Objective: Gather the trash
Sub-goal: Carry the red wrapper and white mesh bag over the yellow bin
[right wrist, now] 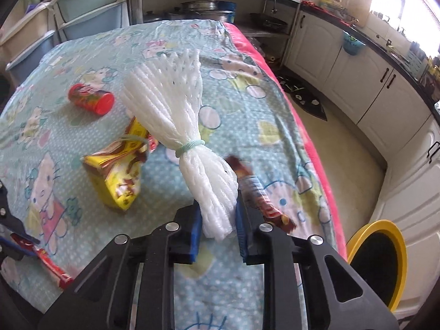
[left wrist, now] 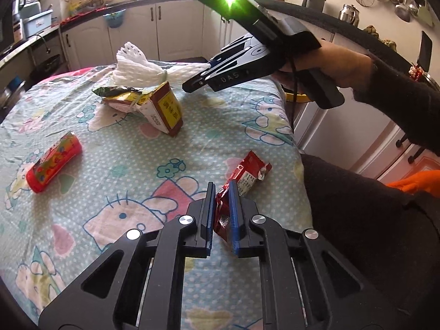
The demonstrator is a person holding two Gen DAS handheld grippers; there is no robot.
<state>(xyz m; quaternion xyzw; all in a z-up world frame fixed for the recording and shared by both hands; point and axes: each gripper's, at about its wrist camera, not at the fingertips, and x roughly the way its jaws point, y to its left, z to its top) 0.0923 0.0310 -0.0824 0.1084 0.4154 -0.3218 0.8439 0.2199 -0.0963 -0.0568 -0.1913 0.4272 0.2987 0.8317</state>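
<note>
My left gripper is shut on a crumpled red snack wrapper near the front right of the table. A hand holds my right gripper further back, shut on the lower end of a white foam net bundle tied with a pale green band. In the left wrist view that foam net bundle sticks out to the left of the right gripper, above a yellow and brown carton. A red can lies on its side at the left. A brown wrapper lies just right of the right gripper's fingers.
A cartoon-cat cloth covers the table. A yellow-rimmed black bin stands on the floor off the table's right edge. White kitchen cabinets line the walls. Plastic drawers stand behind the table.
</note>
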